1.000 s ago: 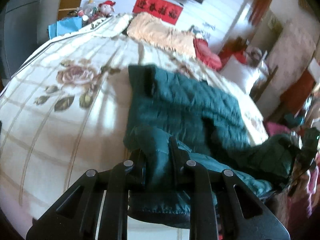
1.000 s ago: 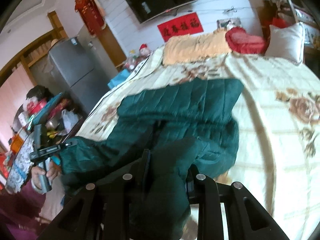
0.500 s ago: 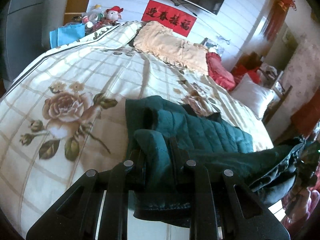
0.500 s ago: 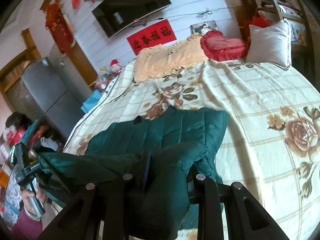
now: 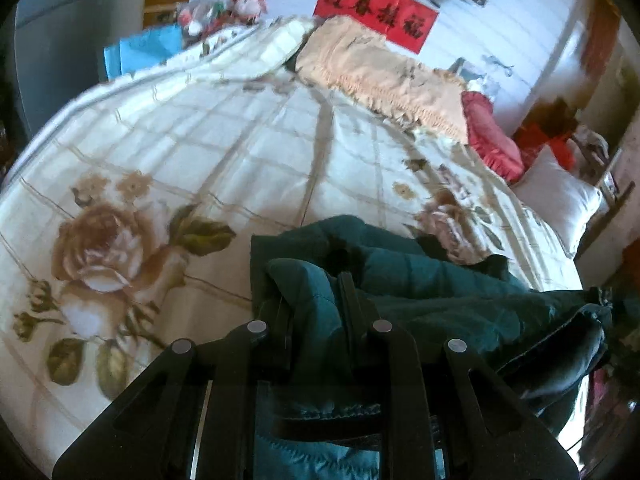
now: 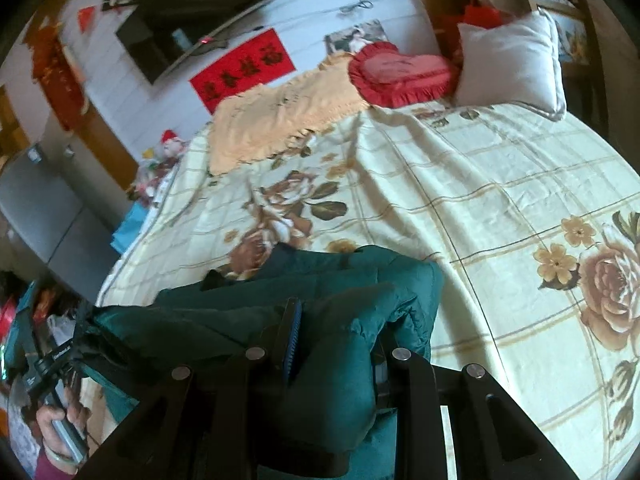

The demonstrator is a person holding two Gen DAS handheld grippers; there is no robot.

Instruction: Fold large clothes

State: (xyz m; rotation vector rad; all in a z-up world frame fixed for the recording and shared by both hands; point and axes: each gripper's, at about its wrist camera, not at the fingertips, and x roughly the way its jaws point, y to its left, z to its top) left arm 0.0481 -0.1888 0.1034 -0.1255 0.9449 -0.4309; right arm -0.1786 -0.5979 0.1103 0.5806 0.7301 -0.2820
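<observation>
Jacket (image 5: 432, 280), dark green and quilted, lies bunched at the near edge of the bed (image 5: 240, 152), partly on the cream bedspread with its brown rose print and partly lifted off it. The left gripper (image 5: 316, 292) has its jaws nearly together, pinching a thick fold of the jacket; the cloth bulges up between the two black fingers and hangs down below them. The right gripper (image 6: 336, 320) likewise has its jaws narrow and clamped on another fold of the same jacket (image 6: 320, 320), which swells between the fingers and drapes over the nearer one. From the right wrist view the jacket stretches across from the right gripper toward the left edge of the picture, where a hand (image 6: 60, 420) grips the handle of the other gripper, with a dark red sleeve below it. Farther up the bed lie an orange fringed blanket (image 6: 272, 116), a red heart-shaped cushion (image 6: 400, 76) just beside it, and a white pillow (image 6: 508, 60) touching the cushion on the far side. On the white wall behind hang a red banner (image 6: 244, 72) with black characters and a dark television (image 6: 200, 12) above it. A grey fridge (image 6: 48, 216) stands to the left of the bed.
</observation>
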